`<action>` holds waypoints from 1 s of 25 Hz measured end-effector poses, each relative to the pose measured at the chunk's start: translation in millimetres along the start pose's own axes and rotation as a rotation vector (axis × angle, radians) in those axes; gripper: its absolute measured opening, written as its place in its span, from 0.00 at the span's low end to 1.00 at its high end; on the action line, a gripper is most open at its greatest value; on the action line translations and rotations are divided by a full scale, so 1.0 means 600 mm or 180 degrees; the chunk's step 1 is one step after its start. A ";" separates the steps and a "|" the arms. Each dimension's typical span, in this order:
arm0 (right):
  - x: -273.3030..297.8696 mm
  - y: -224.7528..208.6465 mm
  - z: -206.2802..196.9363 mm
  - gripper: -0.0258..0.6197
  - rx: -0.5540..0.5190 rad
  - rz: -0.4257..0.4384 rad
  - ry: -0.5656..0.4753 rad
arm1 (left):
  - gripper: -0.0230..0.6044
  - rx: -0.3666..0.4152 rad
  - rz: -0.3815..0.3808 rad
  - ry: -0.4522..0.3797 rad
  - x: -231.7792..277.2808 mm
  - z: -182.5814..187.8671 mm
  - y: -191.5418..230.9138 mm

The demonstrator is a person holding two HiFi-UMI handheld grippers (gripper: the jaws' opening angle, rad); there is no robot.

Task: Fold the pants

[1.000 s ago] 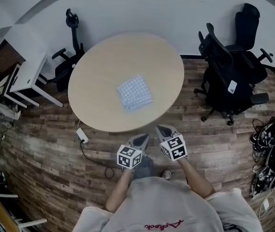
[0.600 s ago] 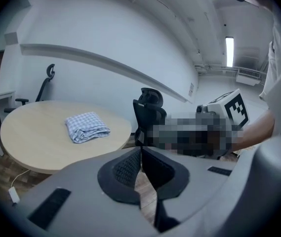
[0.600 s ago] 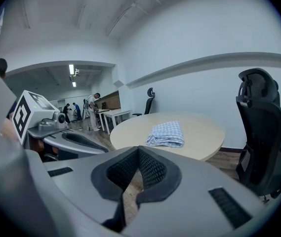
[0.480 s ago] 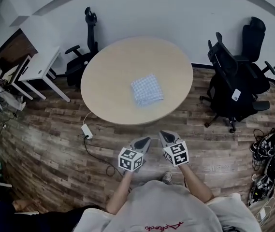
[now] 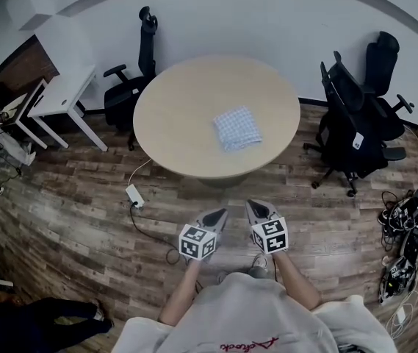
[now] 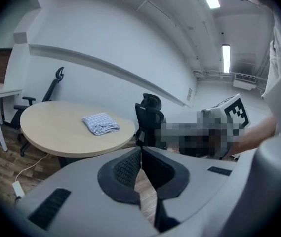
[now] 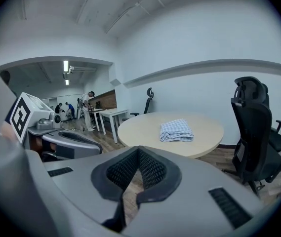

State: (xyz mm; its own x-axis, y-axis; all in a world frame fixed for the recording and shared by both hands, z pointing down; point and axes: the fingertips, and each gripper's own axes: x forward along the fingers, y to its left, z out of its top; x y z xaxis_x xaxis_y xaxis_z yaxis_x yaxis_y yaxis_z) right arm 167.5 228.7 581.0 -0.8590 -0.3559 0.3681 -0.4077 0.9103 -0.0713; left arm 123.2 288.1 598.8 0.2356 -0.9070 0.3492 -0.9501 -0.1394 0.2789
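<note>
Lying folded on table [image 5: 186, 109], blue-checked pants [image 5: 238, 129] in compact bundle, left tongs [image 6: 141, 154], right tongs [image 7: 138, 152] both pressed together

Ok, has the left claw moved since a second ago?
Yes. The left claw, shut and empty, has backed away from the table: a wider strip of floor now lies between it and the near edge.
</note>
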 end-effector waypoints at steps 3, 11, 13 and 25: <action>-0.015 0.025 -0.006 0.09 -0.0017 -0.0081 -0.0006 | 0.10 0.0040 -0.0076 -0.0009 -0.023 -0.010 -0.006; -0.042 0.063 -0.023 0.09 -0.0084 -0.0191 0.0037 | 0.10 0.0106 -0.0215 0.0006 -0.052 -0.034 -0.025; -0.046 0.070 -0.026 0.09 -0.0147 -0.0203 0.0068 | 0.10 0.0105 -0.0233 -0.0001 -0.057 -0.037 -0.028; -0.051 0.089 -0.047 0.09 -0.0275 -0.0164 0.0116 | 0.10 0.0144 -0.0225 0.0030 -0.065 -0.066 -0.034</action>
State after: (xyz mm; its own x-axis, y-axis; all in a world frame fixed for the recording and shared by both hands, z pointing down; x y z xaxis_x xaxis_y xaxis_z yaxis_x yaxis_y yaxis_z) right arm 180.8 293.9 592.2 -0.8251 -0.3963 0.4027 -0.4215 0.9064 0.0283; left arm 141.5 342.2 614.8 0.3042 -0.8904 0.3386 -0.9393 -0.2211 0.2624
